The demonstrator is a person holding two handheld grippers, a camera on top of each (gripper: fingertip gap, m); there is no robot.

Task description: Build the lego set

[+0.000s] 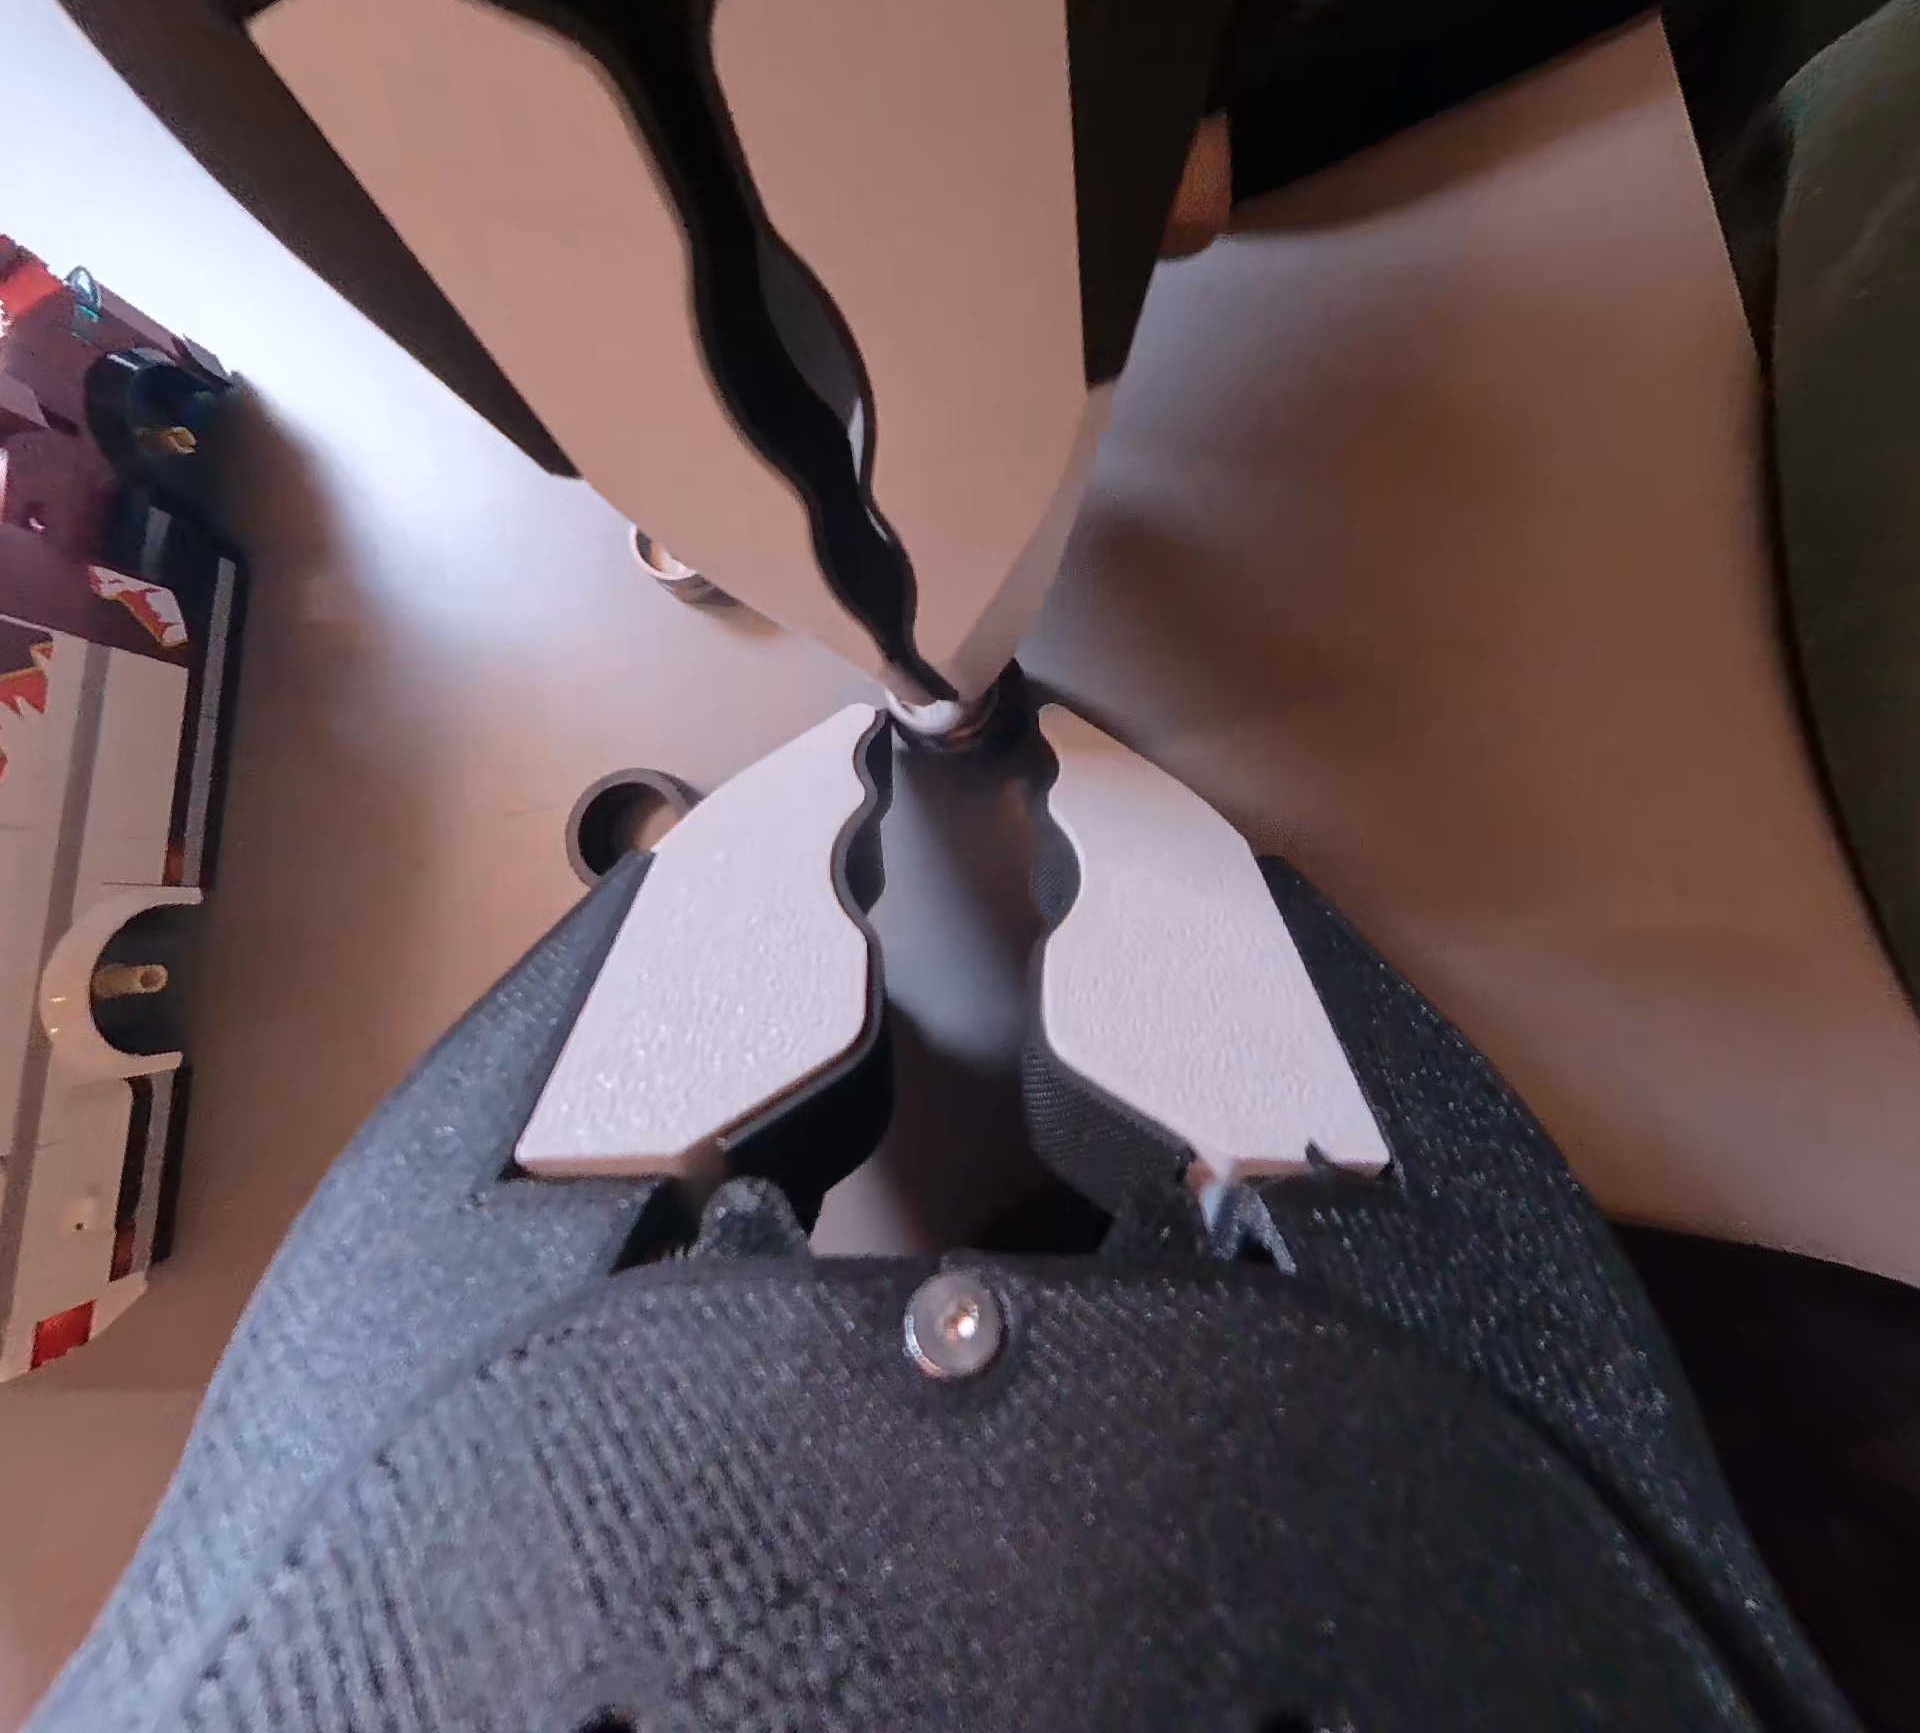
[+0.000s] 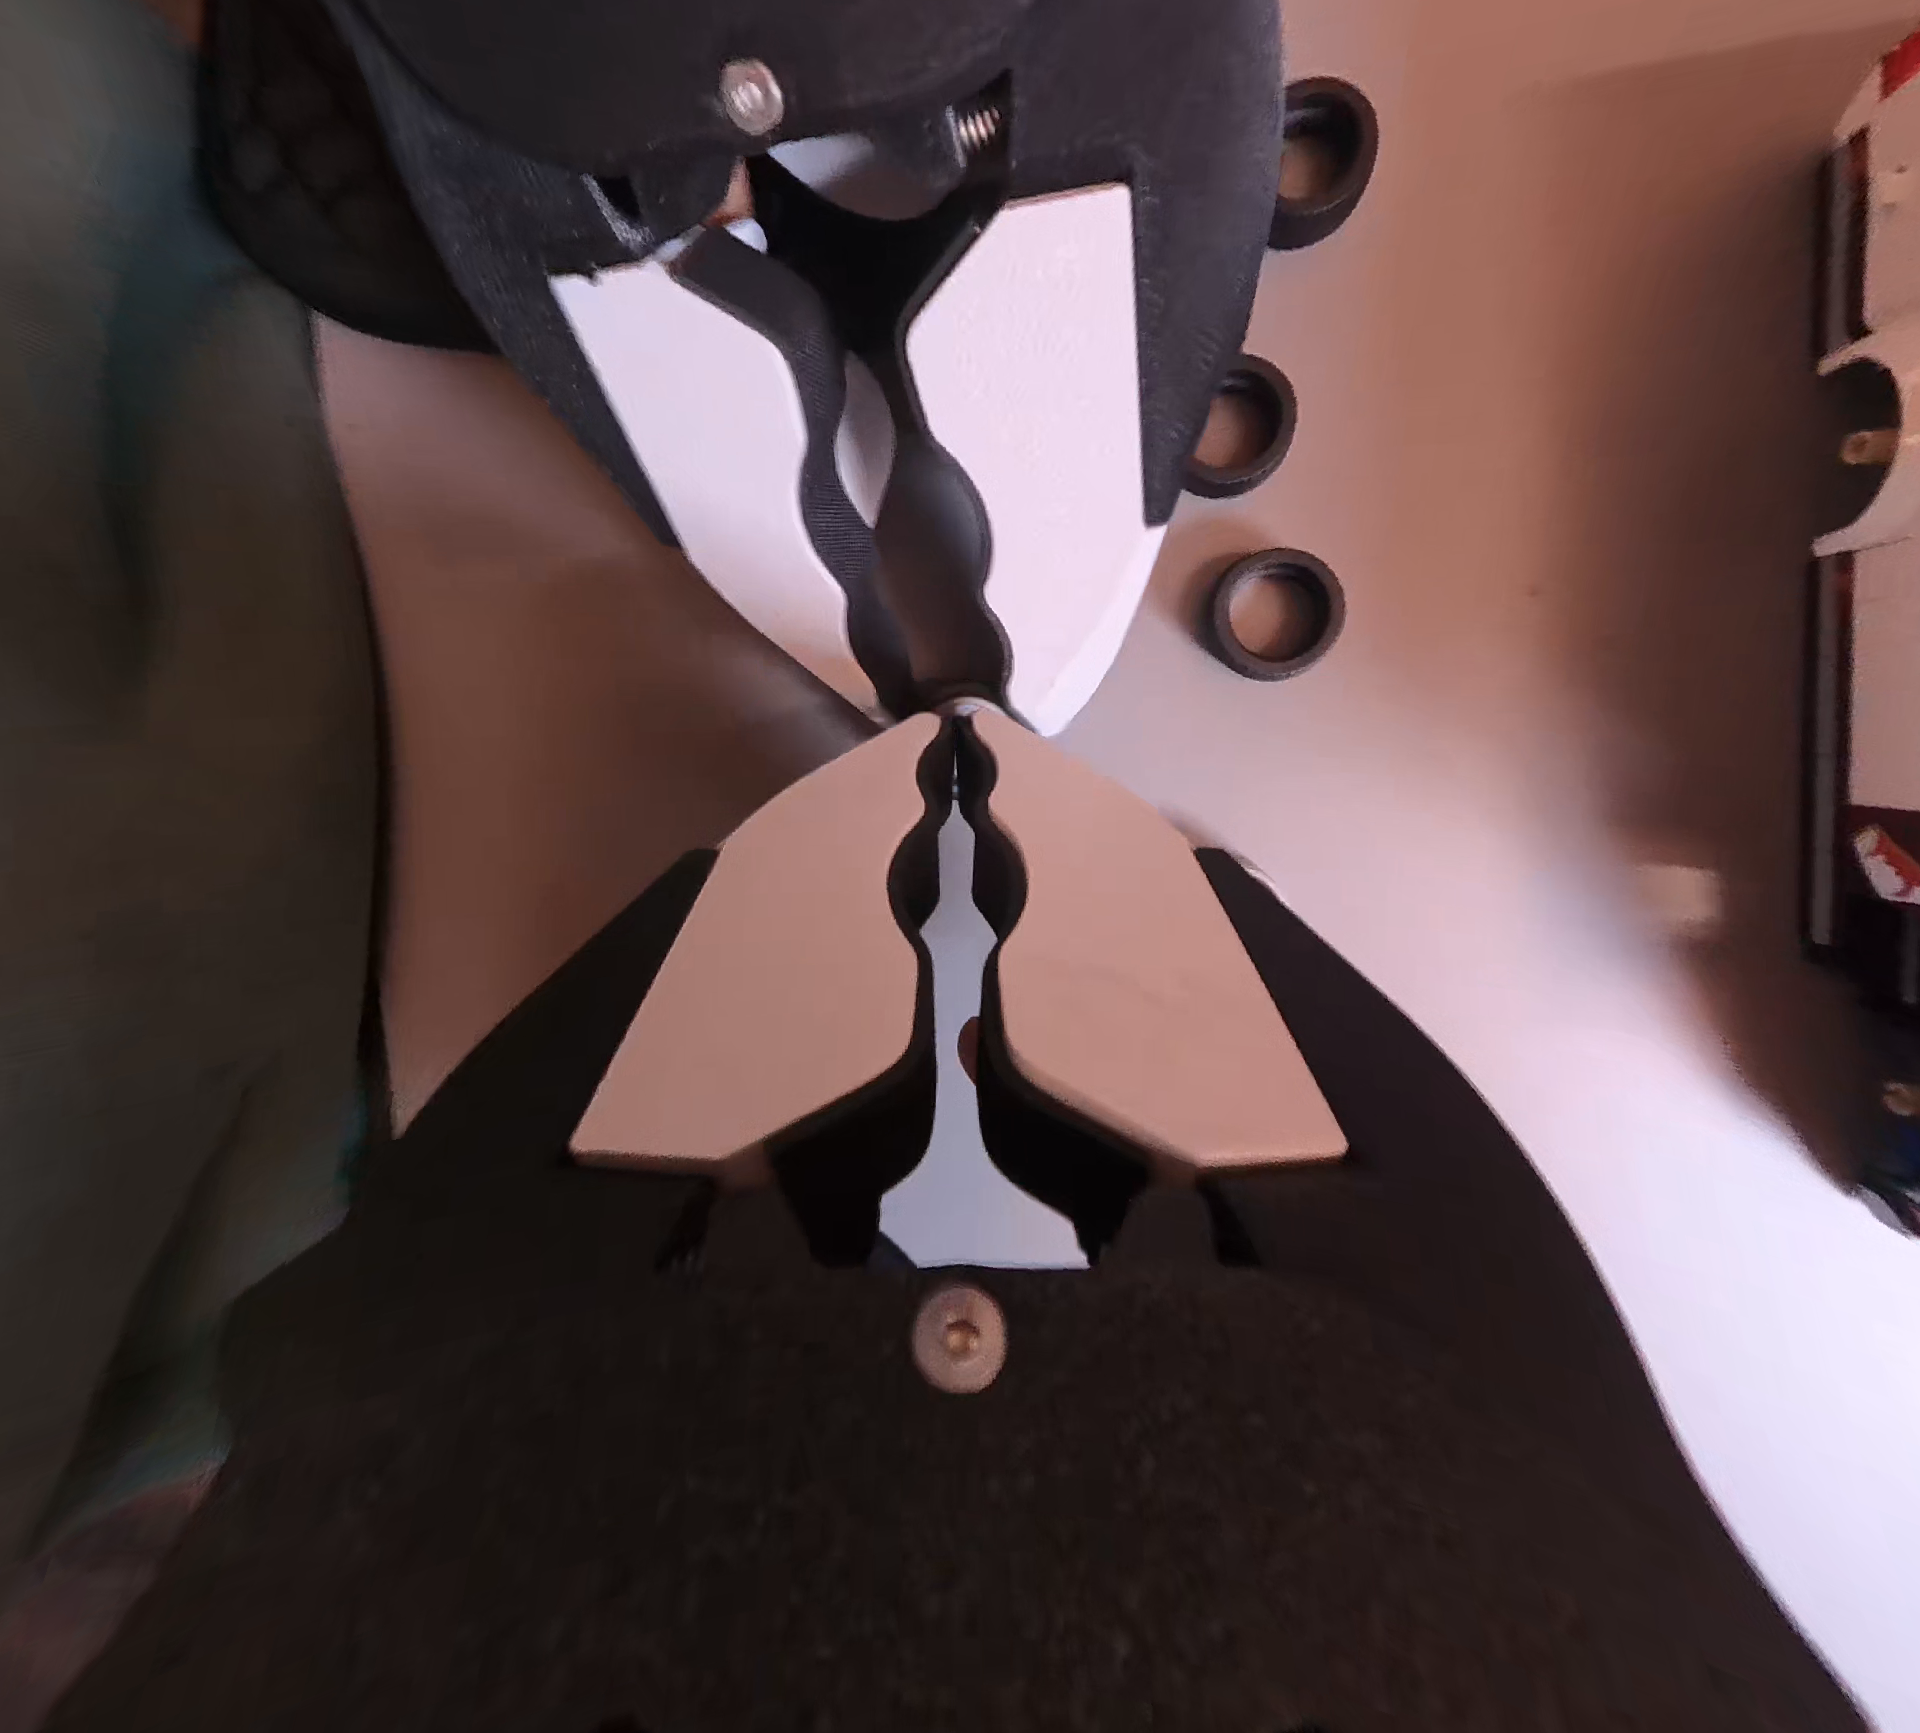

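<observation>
My left gripper (image 1: pixel 961 738) is shut on a small wheel, a black tyre (image 1: pixel 1003 729) with a white hub (image 1: pixel 923 715), held above the pale table (image 1: pixel 1351 852). My right gripper (image 1: pixel 930 691) comes in from above, tip to tip with the left. Its fingers are shut, with the tips right at the white hub. In the right wrist view my right gripper (image 2: pixel 954 727) is closed, and a sliver of the white hub (image 2: pixel 966 704) shows just past its tips, between the fingertips of the left gripper (image 2: pixel 945 691). I cannot tell whether the right tips pinch the hub's wall.
A white and dark red toy car (image 1: pixel 104 852) with bare wheel arches lies at the left, and shows in the right wrist view (image 2: pixel 1870 436). Loose black tyres (image 2: pixel 1278 613) (image 2: pixel 1242 436) (image 2: pixel 1320 166) lie on the table. A person's green clothing (image 2: pixel 156 644) is close by. My two grippers' fingertips are within a few centimetres of each other.
</observation>
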